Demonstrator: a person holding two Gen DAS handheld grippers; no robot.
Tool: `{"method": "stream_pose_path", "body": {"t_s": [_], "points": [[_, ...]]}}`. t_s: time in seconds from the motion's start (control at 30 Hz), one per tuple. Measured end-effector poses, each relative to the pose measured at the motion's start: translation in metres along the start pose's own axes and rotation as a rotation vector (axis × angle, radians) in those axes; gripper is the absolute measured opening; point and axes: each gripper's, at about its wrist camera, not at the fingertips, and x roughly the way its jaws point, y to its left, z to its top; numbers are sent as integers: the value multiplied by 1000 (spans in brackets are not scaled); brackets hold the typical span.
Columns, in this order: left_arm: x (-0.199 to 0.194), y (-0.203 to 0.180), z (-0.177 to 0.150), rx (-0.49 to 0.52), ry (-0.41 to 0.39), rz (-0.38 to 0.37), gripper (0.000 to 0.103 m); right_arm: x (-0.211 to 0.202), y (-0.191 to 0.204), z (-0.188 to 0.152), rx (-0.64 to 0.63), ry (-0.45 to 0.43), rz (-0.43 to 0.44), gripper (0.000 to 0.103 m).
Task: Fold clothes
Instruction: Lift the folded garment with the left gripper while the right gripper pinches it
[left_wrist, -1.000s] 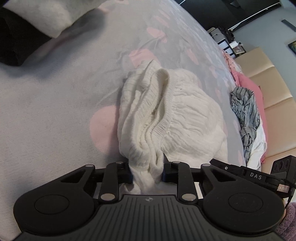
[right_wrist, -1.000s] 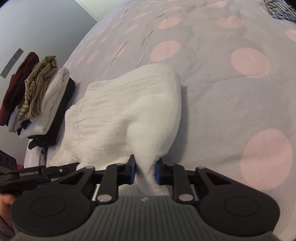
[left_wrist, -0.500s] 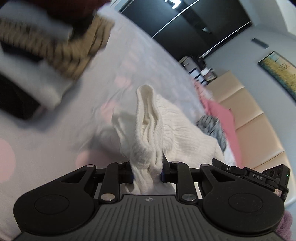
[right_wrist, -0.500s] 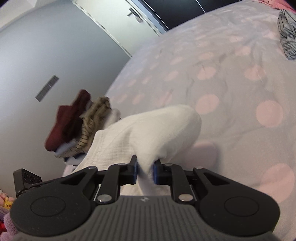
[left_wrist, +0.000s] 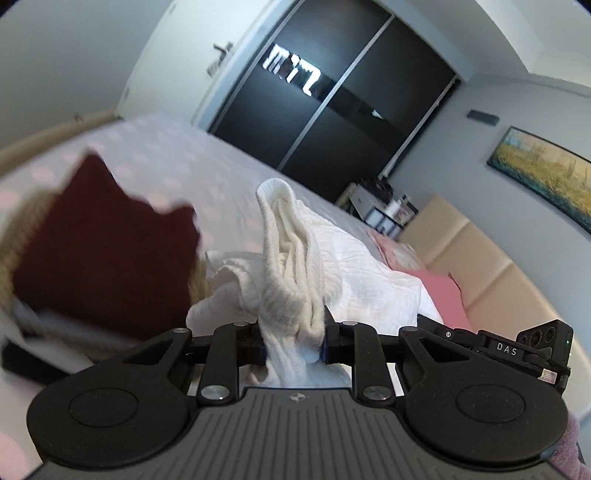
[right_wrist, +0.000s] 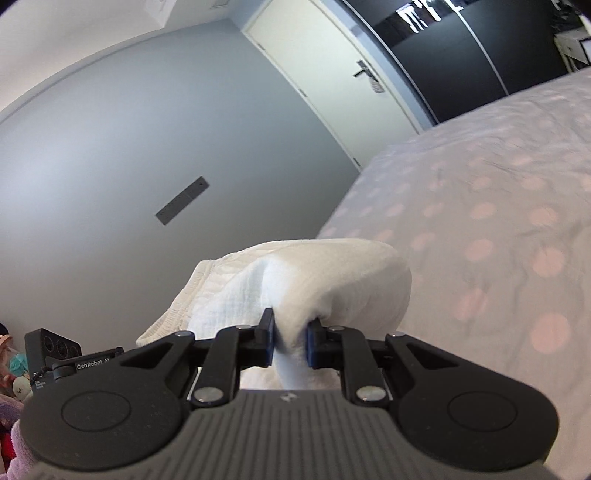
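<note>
I am clamping my left gripper (left_wrist: 293, 345) on the ribbed waistband end of the white garment (left_wrist: 295, 266), its jaws pressing a thick bunch of cloth between them. My right gripper (right_wrist: 290, 347) is pinching the other end of that white garment (right_wrist: 317, 280), jaws closed on a folded edge. The garment is hanging in the air between my two grippers, its long axis running from one to the other, and from each grip the cloth is bulging forward and away from me, above the bed (right_wrist: 480, 221) with its pink-dotted cover. A second ago the garment was lying on that cover, bunched flat; now both ends are lifted and the cameras are looking more level across the room. Beyond the garment on my left, a blurred stack of folded clothes (left_wrist: 103, 254) with a dark red piece on top is sitting on the bed. Farther off, past the bed, the dark sliding wardrobe (left_wrist: 332, 110) is standing.
</note>
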Motion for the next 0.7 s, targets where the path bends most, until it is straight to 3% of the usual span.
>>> {"method": "stream_pose_path", "body": {"t_s": [0.17, 0.43, 0.57, 0.7], "points": [[-24, 20, 37, 21, -85, 43, 21, 48, 33, 25, -56, -21, 74, 18], [-33, 54, 81, 52, -127, 112, 21, 126, 61, 41, -84, -44, 161, 19], [-20, 83, 93, 28, -103, 127, 21, 157, 55, 39, -41, -37, 174, 19], [7, 124, 90, -19, -30, 160, 21, 195, 33, 21, 4, 11, 134, 19]]}}
